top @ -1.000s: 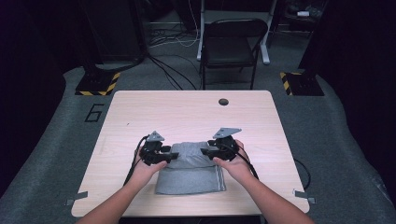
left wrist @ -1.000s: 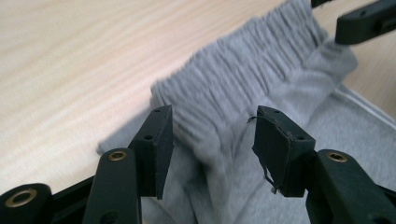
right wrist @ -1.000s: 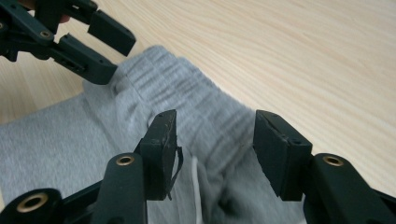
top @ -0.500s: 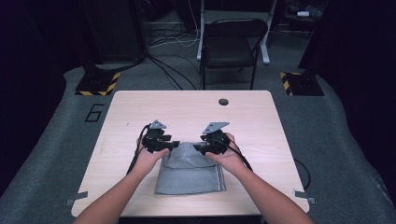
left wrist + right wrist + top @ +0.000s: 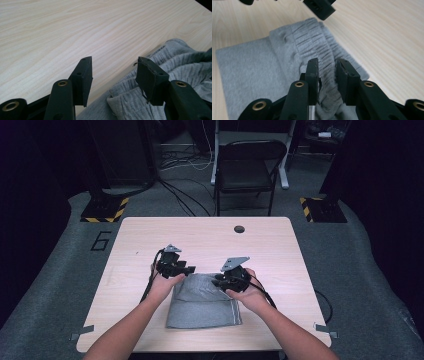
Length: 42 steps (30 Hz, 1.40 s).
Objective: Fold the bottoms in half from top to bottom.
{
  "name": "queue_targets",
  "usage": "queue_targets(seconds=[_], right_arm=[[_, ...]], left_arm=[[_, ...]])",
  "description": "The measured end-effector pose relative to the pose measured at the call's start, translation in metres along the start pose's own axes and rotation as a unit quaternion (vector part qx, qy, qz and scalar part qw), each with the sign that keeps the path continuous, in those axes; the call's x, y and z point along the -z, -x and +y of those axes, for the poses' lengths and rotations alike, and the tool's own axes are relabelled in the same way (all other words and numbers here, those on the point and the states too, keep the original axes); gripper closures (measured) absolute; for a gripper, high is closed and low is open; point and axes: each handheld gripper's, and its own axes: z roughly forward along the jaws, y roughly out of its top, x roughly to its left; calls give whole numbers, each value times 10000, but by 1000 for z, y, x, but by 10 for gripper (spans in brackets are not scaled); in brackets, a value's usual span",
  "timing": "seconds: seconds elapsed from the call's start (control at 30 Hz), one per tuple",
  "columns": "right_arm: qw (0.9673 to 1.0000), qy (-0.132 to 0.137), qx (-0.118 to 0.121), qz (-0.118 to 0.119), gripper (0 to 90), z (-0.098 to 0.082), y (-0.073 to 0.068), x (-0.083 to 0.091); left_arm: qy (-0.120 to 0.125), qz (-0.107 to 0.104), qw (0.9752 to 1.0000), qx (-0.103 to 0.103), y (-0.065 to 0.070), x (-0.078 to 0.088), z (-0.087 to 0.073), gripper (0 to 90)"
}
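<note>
A folded grey garment with a ribbed waistband lies on the wooden table near its front edge. My left gripper hovers open just over the garment's far left corner. In the left gripper view its jaws stand wide apart with nothing between them, and the grey cloth lies below to the right. My right gripper sits on the garment's far edge. Its jaws have just been closing and now pinch a bunched fold of the waistband.
A small dark round hole marks the table's far middle. A black folding chair stands beyond the table, with cables and yellow-striped floor plates on the grey carpet. Bare tabletop stretches left, right and beyond the garment.
My left gripper has lifted off the garment's edge and drifted toward the far side. The right gripper's jaws have narrowed onto the waistband, and the cloth's far edge has bunched.
</note>
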Motion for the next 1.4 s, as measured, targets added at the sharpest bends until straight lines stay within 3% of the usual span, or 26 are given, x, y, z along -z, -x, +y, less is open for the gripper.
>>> queue_targets(seconds=[0.17, 0.2, 0.27, 0.3, 0.43, 0.6, 0.8, 1.1, 1.4], right_arm=[[9999, 4, -3, 149, 721, -7, -9, 4], [9999, 35, 48, 157, 721, -8, -9, 4], [9999, 22, -40, 164, 721, -8, -12, 5], [9998, 25, 1, 204, 721, -10, -14, 6], [9996, 67, -62, 251, 721, -13, -19, 6], [9995, 12, 60, 321, 720, -18, -27, 5], [9994, 35, 96, 319, 710, -21, -30, 5], [9992, 42, 51, 384, 691, -27, -38, 8], [9990, 72, 33, 436, 678, -32, -46, 13]], left_arm=[[5, 25, 10000, 36, 2, -4, 0, 467], [34, 7, 9999, 145, 3, -4, 0, 467], [40, -9, 10000, 76, 2, -4, 1, 467], [75, -17, 9998, 160, 4, -4, 1, 467], [52, -117, 9999, 95, 9, -3, 1, 466], [23, -181, 9997, -142, 19, -1, 2, 466], [-116, -254, 9993, -230, 24, 4, -1, 462], [-120, -528, 9984, -157, 30, 24, -20, 460], [-78, -649, 9975, -276, 37, 34, -36, 461]])
